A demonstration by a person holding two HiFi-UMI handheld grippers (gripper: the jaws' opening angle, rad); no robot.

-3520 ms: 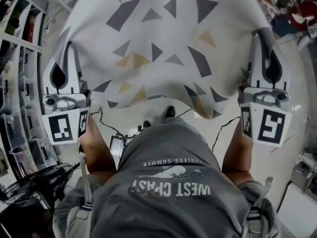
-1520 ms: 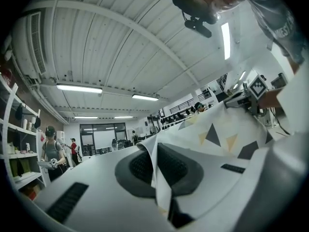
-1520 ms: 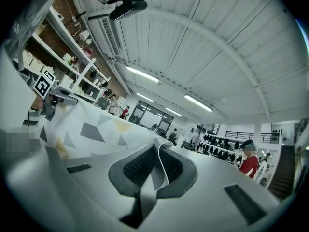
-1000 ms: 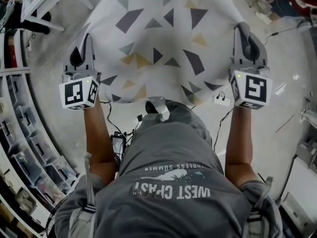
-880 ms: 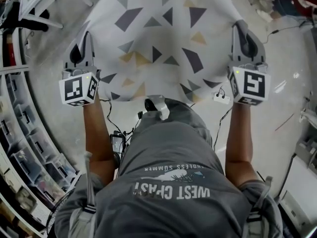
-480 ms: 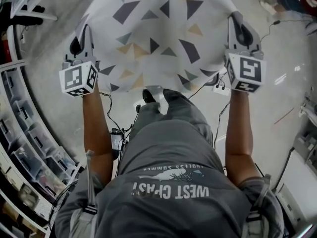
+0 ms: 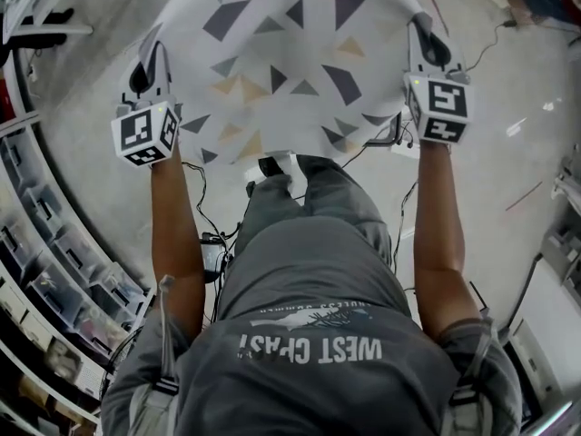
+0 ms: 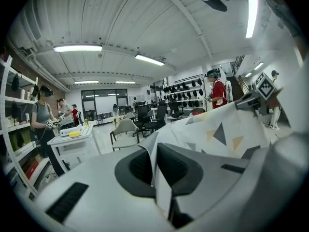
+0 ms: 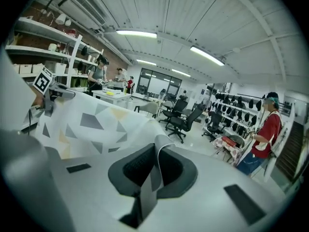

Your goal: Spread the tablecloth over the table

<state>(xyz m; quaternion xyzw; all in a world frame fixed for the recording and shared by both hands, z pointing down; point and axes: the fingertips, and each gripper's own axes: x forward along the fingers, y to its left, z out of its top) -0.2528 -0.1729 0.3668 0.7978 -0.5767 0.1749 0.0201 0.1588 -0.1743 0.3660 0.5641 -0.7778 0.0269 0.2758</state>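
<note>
Jaws of my left gripper (image 7: 151, 60) at nine o'clock and right gripper (image 7: 424, 36) at three pinch the white triangle-printed fabric tablecloth (image 7: 281, 62), stretching it flat for spreading.

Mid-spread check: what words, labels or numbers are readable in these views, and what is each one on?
"WEST COAST": on the person's grey shirt, upside-down in the head view.
Smaller line next to it on the shirt: too blurred to read with certainty.
Marker cubes: black-and-white square codes, no words.
Tablecloth: triangles only, no text.
</note>
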